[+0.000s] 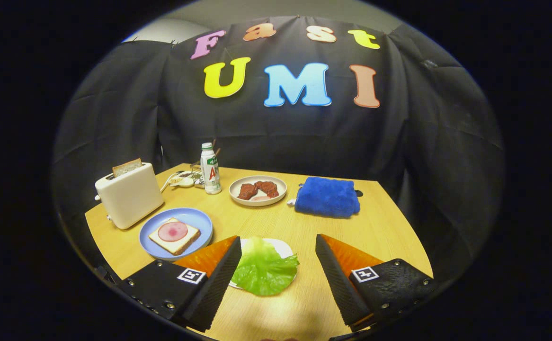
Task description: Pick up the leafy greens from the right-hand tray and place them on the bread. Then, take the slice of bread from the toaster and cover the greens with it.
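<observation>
The gripper [278,242] hangs above the light wooden table [389,222] with its two fingers spread wide and holding nothing, and the crinkled green lettuce leaf [262,269] lies on a small white plate [283,246] between them, closer to the left finger. Beyond the left finger a round blue plate [195,218] carries a square slice of bread [175,237] topped with a pink round of ham [173,230], and just behind it stands the cream-white toaster [129,196] with a second slice of bread [127,166] sticking up from its slot. Farther back (well apart from the fingers) stand a white bottle [209,169], a beige plate of reddish-brown meat pieces [258,190] and a fluffy blue cloth [327,196].
</observation>
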`<move>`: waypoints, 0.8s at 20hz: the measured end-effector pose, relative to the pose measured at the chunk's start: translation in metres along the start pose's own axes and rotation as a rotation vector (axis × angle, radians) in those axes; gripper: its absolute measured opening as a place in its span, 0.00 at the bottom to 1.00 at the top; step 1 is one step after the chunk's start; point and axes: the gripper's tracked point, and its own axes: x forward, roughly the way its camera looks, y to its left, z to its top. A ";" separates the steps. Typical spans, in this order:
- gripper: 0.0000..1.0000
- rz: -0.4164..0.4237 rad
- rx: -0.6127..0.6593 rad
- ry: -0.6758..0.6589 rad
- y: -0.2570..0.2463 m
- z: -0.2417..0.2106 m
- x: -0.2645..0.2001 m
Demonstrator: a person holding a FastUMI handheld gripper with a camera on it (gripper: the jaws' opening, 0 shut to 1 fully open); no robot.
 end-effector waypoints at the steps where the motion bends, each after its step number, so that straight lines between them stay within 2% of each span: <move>1: 0.96 0.009 -0.014 0.037 0.004 -0.004 0.006; 8: 0.96 0.084 -0.112 0.318 0.031 -0.043 0.040; 12: 0.96 0.051 -0.242 0.442 0.027 -0.057 0.060; 16: 0.95 0.041 -0.268 0.553 0.026 -0.076 0.076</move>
